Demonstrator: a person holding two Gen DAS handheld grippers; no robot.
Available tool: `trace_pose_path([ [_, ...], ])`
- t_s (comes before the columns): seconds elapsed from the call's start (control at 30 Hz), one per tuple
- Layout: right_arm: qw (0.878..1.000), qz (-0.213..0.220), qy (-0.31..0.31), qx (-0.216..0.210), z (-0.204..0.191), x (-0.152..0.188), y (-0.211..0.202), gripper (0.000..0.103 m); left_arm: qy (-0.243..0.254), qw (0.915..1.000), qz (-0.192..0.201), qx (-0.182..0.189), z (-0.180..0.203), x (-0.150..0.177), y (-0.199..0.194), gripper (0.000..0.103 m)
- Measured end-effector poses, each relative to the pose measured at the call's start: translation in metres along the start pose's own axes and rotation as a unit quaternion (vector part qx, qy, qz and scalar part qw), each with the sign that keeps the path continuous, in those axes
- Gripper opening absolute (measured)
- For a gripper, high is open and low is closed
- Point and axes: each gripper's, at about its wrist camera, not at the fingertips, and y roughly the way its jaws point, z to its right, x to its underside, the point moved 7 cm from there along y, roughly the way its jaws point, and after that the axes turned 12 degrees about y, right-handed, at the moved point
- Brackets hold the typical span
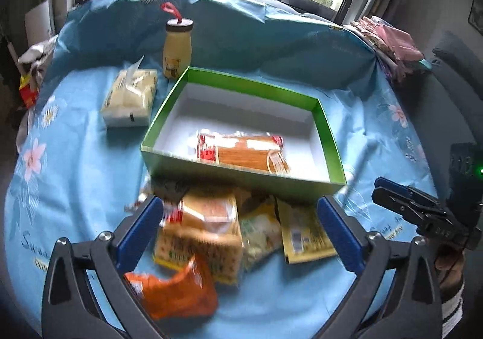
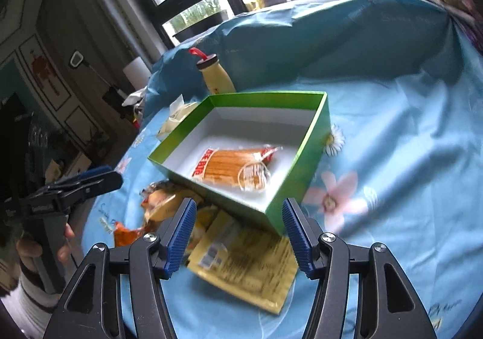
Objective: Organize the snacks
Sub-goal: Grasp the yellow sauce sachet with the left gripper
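A green box (image 1: pixel 169 115) with a white inside stands on the blue floral cloth; it also shows in the right wrist view (image 2: pixel 305 170). One orange snack packet (image 1: pixel 244 152) lies inside it (image 2: pixel 229 170). A pile of snack packets lies in front of the box: a yellow-orange one (image 1: pixel 205 233), an orange one (image 1: pixel 175 290), a green-white one (image 1: pixel 259 236) and a flat yellow one (image 1: pixel 305 236) (image 2: pixel 244 266). My left gripper (image 1: pixel 238 230) is open above the pile. My right gripper (image 2: pixel 238 236) is open above the flat yellow packet, and it shows at the right of the left wrist view (image 1: pixel 404 200).
A yellow drink bottle (image 1: pixel 177 49) with a dark cap and red loop stands behind the box. A tissue pack (image 1: pixel 129 97) lies left of the box. Folded pink cloth (image 1: pixel 389 43) sits at the table's far right. Windows and plant pots are behind.
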Motion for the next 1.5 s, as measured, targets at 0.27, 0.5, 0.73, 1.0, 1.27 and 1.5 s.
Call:
trace_pose_path([
  [0.27, 0.998, -0.032, 0.047, 0.004, 0.022, 0.036, 0.0, 0.06, -0.032, 0.9972, -0.04, 0.055, 0.018, 0.037, 0.0, 0.102],
  [0.5, 0.989, -0.062, 0.127, -0.045, 0.046, 0.057, 0.007, 0.06, -0.06, 0.9869, -0.079, 0.127, 0.044, 0.058, 0.018, 0.102],
  [0.73, 0.971, -0.096, 0.202, -0.081, 0.071, 0.069, 0.025, 0.06, -0.09, 0.9753, -0.1, 0.175, 0.057, 0.06, 0.041, 0.102],
  [1.0, 0.96, -0.118, 0.231, -0.105, 0.077, 0.07, 0.043, 0.06, -0.11, 0.9653, -0.116, 0.207, 0.064, 0.054, 0.06, 0.101],
  [1.27, 0.956, -0.142, 0.227, -0.117, 0.071, 0.063, 0.062, 0.06, -0.118, 0.959, -0.135, 0.219, 0.065, 0.052, 0.078, 0.087],
  [1.5, 0.958, -0.148, 0.22, -0.114, 0.069, 0.055, 0.073, 0.048, -0.121, 0.9573, -0.14, 0.222, 0.067, 0.049, 0.086, 0.062],
])
